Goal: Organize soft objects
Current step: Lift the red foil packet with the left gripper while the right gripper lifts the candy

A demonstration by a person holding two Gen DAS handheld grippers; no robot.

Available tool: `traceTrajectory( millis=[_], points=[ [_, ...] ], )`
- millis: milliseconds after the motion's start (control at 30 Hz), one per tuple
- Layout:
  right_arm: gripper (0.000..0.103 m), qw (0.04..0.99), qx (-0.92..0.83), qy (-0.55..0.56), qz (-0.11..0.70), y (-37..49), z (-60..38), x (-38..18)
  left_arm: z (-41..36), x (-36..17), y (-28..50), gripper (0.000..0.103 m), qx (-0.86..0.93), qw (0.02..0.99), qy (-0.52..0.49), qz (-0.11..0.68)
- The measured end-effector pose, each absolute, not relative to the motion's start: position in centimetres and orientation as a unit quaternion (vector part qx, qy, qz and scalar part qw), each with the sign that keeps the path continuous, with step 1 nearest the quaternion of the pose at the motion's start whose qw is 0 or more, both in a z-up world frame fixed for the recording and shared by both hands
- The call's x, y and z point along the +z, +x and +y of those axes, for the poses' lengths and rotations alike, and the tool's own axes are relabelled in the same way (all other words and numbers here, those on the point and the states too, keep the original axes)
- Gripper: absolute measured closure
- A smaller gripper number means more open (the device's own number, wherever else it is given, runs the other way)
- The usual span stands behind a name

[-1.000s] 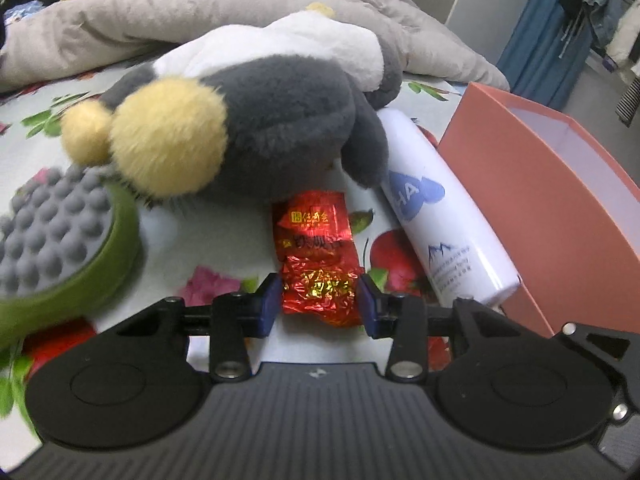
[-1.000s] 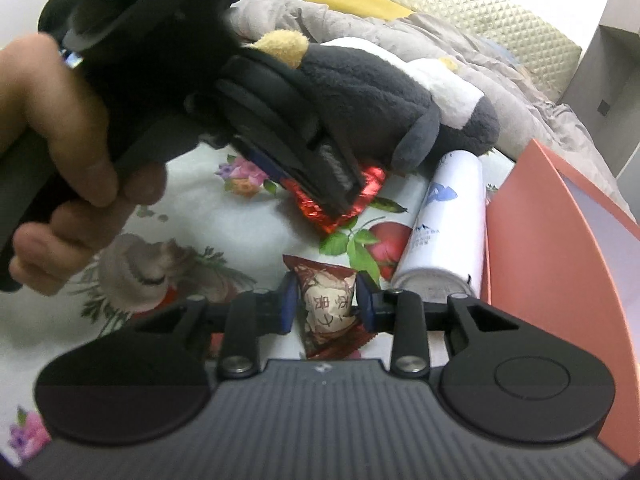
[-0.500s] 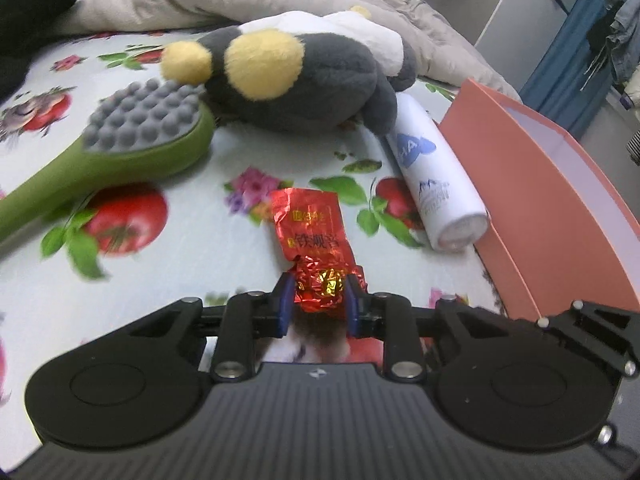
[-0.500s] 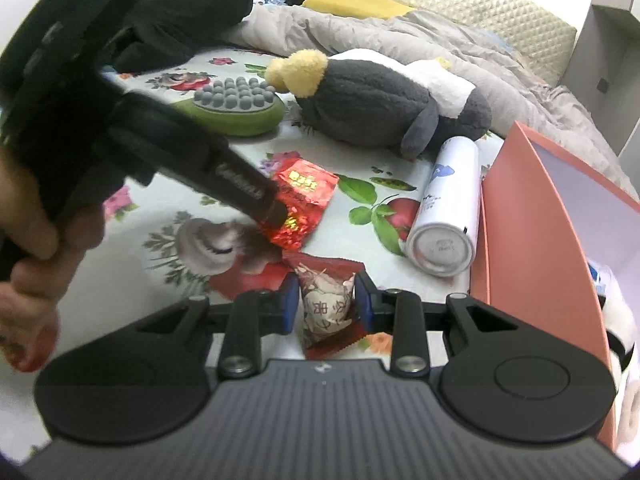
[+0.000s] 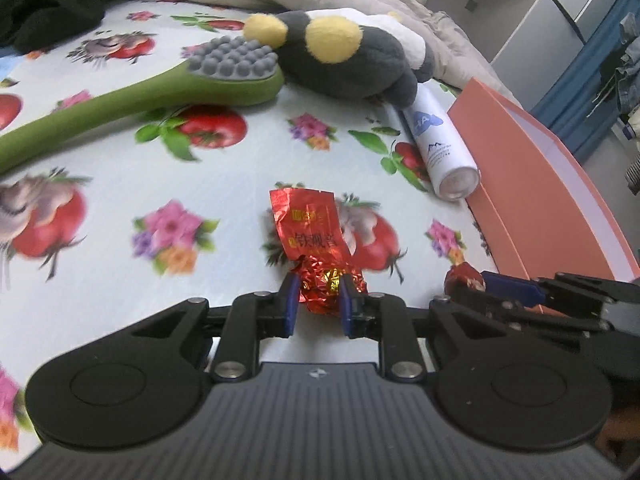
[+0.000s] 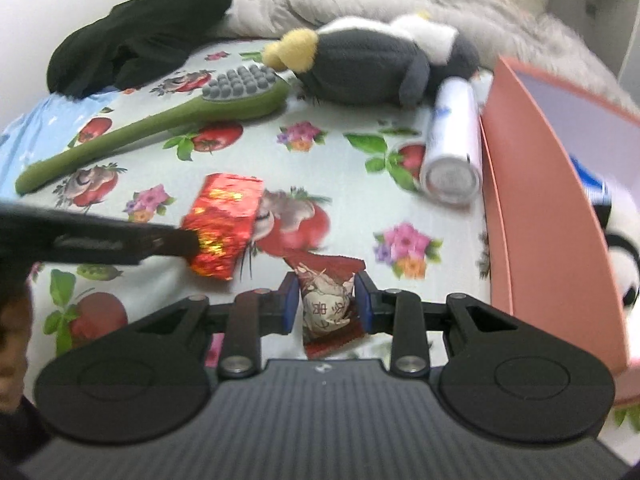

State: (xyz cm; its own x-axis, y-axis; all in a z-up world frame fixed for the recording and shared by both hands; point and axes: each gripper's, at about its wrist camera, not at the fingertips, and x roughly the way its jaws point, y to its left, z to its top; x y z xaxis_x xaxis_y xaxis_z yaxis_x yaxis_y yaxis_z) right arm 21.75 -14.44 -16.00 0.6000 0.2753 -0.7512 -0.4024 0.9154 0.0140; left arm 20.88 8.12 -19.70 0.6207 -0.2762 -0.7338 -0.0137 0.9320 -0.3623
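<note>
Crinkled red foil packet (image 5: pixel 320 276) (left hand-held gripper (image 5: pixel 318 300) clamped); right hand-held gripper (image 6: pixel 326 304) pinches wrapped candy (image 6: pixel 326 308).

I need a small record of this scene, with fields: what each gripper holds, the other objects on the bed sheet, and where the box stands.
left gripper: shut on red foil packet, its crumpled end between the fingers
right gripper: shut on brown snack packet
plush toy: lying beside green massage brush
white spray can: lying on its side against pink box
pink box: open, at the right edge of floral sheet
inside box: partly hidden, cannot identify
</note>
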Motion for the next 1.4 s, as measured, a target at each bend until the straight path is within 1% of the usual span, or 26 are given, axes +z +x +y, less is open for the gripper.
traceTrajectory(
  millis=[100,133,167,233,267,300,333,367,633,700,733,800,833,1033,1133,1233,1300,1400],
  points=[
    [0.068,0.889,0.188,-0.061,0.414,21.4,-14.7,-16.2,8.6,-19.5,19.8,0.078,-0.066,0.884,-0.172,0.429],
    [0.063,0.888,0.188,-0.059,0.415,21.3,-14.8,-16.3,8.8,-19.5,19.5,0.078,-0.065,0.883,-0.178,0.429],
    [0.055,0.888,0.187,-0.057,0.416,21.2,-14.8,-16.4,8.9,-19.4,19.3,0.076,-0.062,0.884,-0.183,0.426],
    [0.049,0.889,0.184,-0.051,0.417,21.1,-15.0,-16.5,8.8,-19.4,19.1,0.058,-0.057,0.884,-0.186,0.424],
    [0.049,0.89,0.183,-0.048,0.415,21.1,-15.1,-16.5,8.6,-19.3,18.9,0.042,-0.054,0.887,-0.182,0.421],
    [0.049,0.892,0.184,-0.045,0.411,21.0,-15.2,-16.6,8.4,-19.2,18.8,0.03,-0.05,0.891,-0.178,0.415],
    [0.049,0.892,0.188,-0.043,0.408,21.1,-15.2,-16.6,8.1,-19.2,18.8,0.027,-0.045,0.894,-0.176,0.41],
    [0.049,0.891,0.191,-0.044,0.409,21.2,-15.2,-16.7,7.9,-19.2,18.8,0.026,-0.044,0.895,-0.177,0.408],
    [0.049,0.894,0.189,-0.031,0.406,22.5,-14.7,-17.5,7.4,-20.3,19.8,0.026,-0.006,0.88,-0.22,0.42],
    [0.05,0.89,0.186,-0.034,0.416,23.1,-14.4,-18.0,7.4,-20.4,19.8,0.026,0.005,0.879,-0.226,0.419],
    [0.05,0.888,0.185,-0.033,0.42,23.2,-14.4,-18.3,7.4,-20.4,19.8,0.026,0.009,0.881,-0.223,0.418],
    [0.058,0.886,0.19,-0.032,0.423,23.2,-14.4,-18.6,7.1,-20.5,19.8,0.026,0.011,0.882,-0.217,0.417],
    [0.064,0.885,0.188,-0.035,0.423,23.1,-14.4,-18.7,7.0,-20.5,19.9,0.026,0.012,0.884,-0.212,0.417],
    [0.066,0.888,0.178,-0.035,0.423,22.5,-15.6,-18.7,5.5,-20.6,20.0,0.026,0.014,0.893,-0.174,0.415],
    [0.066,0.89,0.171,-0.038,0.421,22.0,-16.3,-18.5,4.3,-20.7,20.1,0.026,0.021,0.901,-0.137,0.412],
    [0.066,0.891,0.168,-0.042,0.42,21.6,-16.9,-18.5,3.3,-21.0,20.2,0.03,0.034,0.908,-0.097,0.407],
    [0.066,0.89,0.167,-0.044,0.422,21.3,-17.2,-18.6,2.8,-21.2,20.2,0.041,0.041,0.91,-0.074,0.405],
    [0.066,0.89,0.167,-0.047,0.421,20.8,-17.3,-18.8,2.7,-21.2,20.0,0.043,0.042,0.911,-0.065,0.404]
  ],
)
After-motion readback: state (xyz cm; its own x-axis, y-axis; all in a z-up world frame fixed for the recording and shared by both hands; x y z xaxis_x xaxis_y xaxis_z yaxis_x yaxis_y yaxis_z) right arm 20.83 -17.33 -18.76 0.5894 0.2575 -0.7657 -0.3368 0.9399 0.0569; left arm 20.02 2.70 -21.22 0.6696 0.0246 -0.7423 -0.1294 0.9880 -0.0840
